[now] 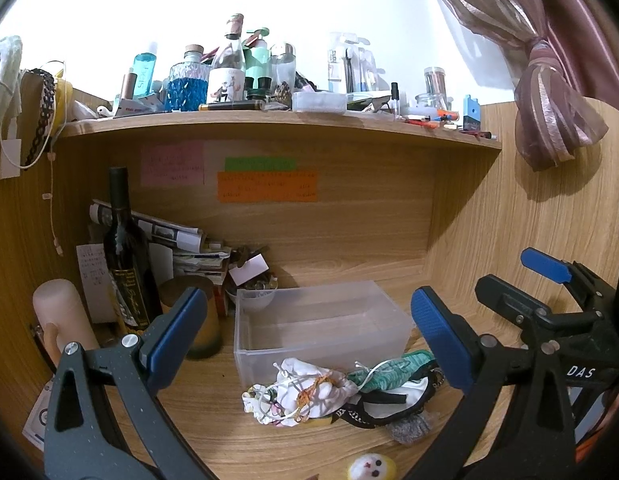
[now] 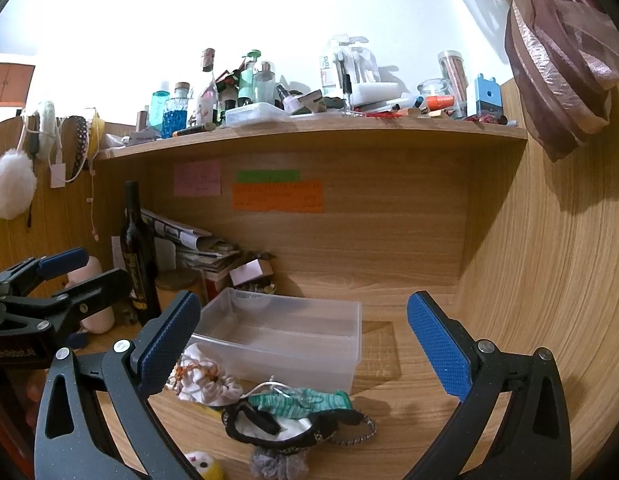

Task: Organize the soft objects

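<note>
A heap of soft things lies on the wooden desk in front of a clear plastic box (image 1: 321,320) (image 2: 285,332): a white drawstring pouch (image 1: 305,392) (image 2: 205,384), a green knitted piece (image 1: 393,372) (image 2: 297,402), a black-and-white cloth (image 1: 389,402) (image 2: 269,428), a grey scrunchie (image 1: 409,428) (image 2: 277,464) and a yellow plush toy (image 1: 371,468) (image 2: 203,468). The box is empty. My left gripper (image 1: 309,336) is open above the heap. My right gripper (image 2: 305,340) is open above the heap, to the left gripper's right (image 1: 517,272).
A dark wine bottle (image 1: 127,256) (image 2: 139,256), a pink cylinder (image 1: 59,320), a brown jar (image 1: 193,316) and stacked papers (image 1: 181,248) crowd the back left. An overhead shelf (image 1: 269,128) (image 2: 309,132) carries many bottles. A tied curtain (image 1: 549,112) hangs right.
</note>
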Action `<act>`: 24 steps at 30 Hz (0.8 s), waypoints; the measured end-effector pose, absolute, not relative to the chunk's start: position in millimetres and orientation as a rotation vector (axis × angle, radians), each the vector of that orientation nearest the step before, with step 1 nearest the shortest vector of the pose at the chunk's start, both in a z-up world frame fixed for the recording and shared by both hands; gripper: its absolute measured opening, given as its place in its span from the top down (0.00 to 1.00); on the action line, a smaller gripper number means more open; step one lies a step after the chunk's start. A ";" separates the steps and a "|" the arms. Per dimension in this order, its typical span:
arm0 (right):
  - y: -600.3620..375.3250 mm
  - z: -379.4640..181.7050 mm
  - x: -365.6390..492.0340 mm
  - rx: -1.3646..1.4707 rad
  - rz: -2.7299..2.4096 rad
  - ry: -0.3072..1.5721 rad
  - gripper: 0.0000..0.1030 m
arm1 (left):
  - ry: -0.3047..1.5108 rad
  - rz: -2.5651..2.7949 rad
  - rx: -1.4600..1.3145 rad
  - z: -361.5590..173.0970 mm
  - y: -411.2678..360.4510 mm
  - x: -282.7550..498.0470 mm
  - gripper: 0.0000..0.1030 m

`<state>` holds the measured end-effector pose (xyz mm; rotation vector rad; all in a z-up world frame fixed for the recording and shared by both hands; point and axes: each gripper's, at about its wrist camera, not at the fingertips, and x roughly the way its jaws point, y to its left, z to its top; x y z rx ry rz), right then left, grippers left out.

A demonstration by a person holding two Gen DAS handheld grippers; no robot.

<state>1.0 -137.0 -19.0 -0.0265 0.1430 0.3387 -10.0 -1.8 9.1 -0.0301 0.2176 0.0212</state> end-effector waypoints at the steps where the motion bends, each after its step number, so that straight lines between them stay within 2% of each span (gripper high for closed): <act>1: -137.2 -19.2 0.7 -0.026 0.339 0.142 0.00 | 0.216 0.022 -0.029 9.6 -1.8 -10.3 0.00; 24: -138.2 -16.5 -1.1 -0.023 0.342 0.132 0.00 | 0.211 0.026 -0.028 10.6 -0.7 -11.3 0.00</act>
